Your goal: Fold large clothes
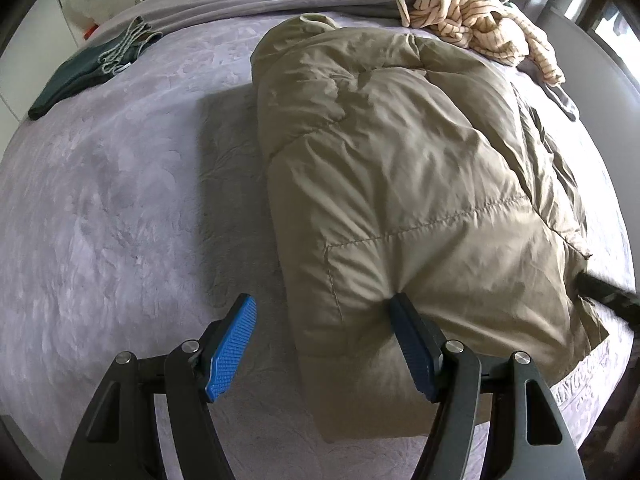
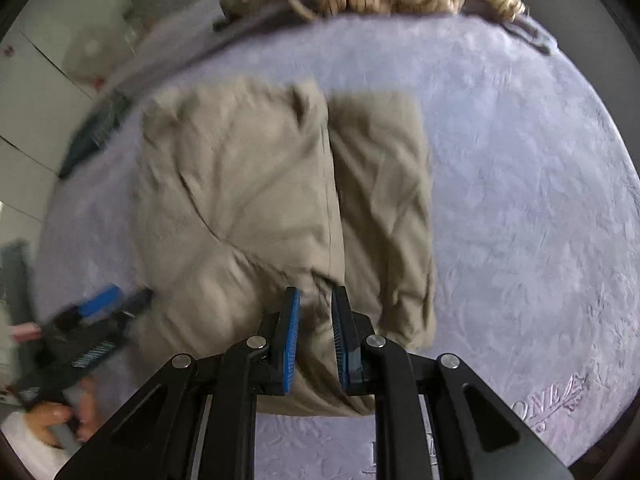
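Right wrist view: the right claw (image 2: 314,336) was clamped on the jacket's (image 2: 240,184) hem mid-fold; the left claw (image 1: 320,344), beside it, was spread, unloaded; a regrip was judged next

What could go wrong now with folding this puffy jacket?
1. The right tongs pinch only a small bunch of the khaki jacket; it may slip out.
2. The left tongs stand open, one pad merely denting the hem, so the bulky fold may spring open.
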`<state>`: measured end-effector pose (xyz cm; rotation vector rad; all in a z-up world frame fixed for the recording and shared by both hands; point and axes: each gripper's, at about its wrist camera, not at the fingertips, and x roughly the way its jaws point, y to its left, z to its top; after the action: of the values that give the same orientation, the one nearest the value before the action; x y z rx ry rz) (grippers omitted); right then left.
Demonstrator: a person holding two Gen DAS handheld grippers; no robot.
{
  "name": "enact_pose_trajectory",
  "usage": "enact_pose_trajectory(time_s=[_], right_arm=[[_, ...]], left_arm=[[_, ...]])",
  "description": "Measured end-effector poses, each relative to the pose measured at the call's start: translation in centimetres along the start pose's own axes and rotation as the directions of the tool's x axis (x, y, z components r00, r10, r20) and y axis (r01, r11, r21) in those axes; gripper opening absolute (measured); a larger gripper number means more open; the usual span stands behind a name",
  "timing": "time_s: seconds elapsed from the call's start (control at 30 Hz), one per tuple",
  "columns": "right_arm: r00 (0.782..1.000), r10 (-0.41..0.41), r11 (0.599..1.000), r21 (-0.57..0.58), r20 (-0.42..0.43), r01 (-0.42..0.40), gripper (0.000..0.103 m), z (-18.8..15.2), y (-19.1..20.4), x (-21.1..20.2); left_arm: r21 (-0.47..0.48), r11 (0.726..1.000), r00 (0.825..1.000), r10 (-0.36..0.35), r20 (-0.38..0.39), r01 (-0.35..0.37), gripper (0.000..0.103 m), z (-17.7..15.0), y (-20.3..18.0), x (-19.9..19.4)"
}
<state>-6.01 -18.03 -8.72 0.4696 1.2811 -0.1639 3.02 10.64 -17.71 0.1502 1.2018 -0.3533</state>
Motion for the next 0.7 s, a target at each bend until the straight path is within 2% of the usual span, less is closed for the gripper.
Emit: enact_pose_trajectory(time_s=[0.07, 0.23, 0.33, 0.47, 0.53, 0.57, 0.6, 0.63, 0.7], right_arm=[[0.998, -0.007, 0.999, 0.044, -0.060, 0.010, 0.018, -0.5, -0.5, 2.0], [0.995, -0.008, 0.999, 0.050, -0.097, 0.013, 0.018, -0.6, -0.9, 3.1], [0.994, 0.004, 0.999, 0.038, -0.114, 0.000, 0.018, -0.1, -0.8, 2.2], [0.992, 0.057, 0.998, 0.022, -0.112, -0.055, 0.019, 0.3, -0.7, -0.9], [0.993, 0.061, 0.998, 0.012, -0.104, -0.060, 0.028, 0.3, -0.9, -2.4], [0.994, 0.058, 0.998, 0.002, -0.088, -0.058, 0.040, 0.3, -0.9, -3.6], [0.995, 0.058, 0.998, -0.003, -0.076, -0.058, 0.048, 0.3, -1.0, -4.3], [0.997, 0.060, 0.998, -0.013, -0.056, -0.061, 0.048, 0.3, -1.0, -5.4], [0.998, 0.053, 0.998, -0.037, -0.027, -0.054, 0.048, 0.2, -0.9, -7.4]], left_arm=[[0.005, 1.000, 1.000, -0.006, -0.005, 0.006, 0.071, 0.0, 0.0, 0.1], [0.019, 1.000, 1.000, 0.008, -0.011, -0.008, 0.071, 0.1, -0.1, 0.2], [0.004, 1.000, 1.000, 0.017, -0.019, -0.017, 0.071, 0.1, -0.1, -0.6], [-0.010, 0.999, 0.999, 0.038, -0.003, -0.038, 0.071, -0.4, -0.3, -3.0], [-0.016, 0.998, 0.998, 0.058, 0.018, -0.058, 0.071, -0.8, -0.7, -4.7], [-0.021, 0.998, 0.998, 0.064, 0.028, -0.063, 0.071, -1.0, -0.9, -5.7], [-0.027, 0.998, 0.997, 0.066, 0.041, -0.065, 0.076, -1.2, -1.1, -6.6], [-0.036, 0.997, 0.996, 0.072, 0.052, -0.070, 0.102, -1.3, -1.2, -7.3], [-0.064, 0.994, 0.991, 0.098, 0.087, -0.093, 0.103, -1.7, -1.5, -9.2]])
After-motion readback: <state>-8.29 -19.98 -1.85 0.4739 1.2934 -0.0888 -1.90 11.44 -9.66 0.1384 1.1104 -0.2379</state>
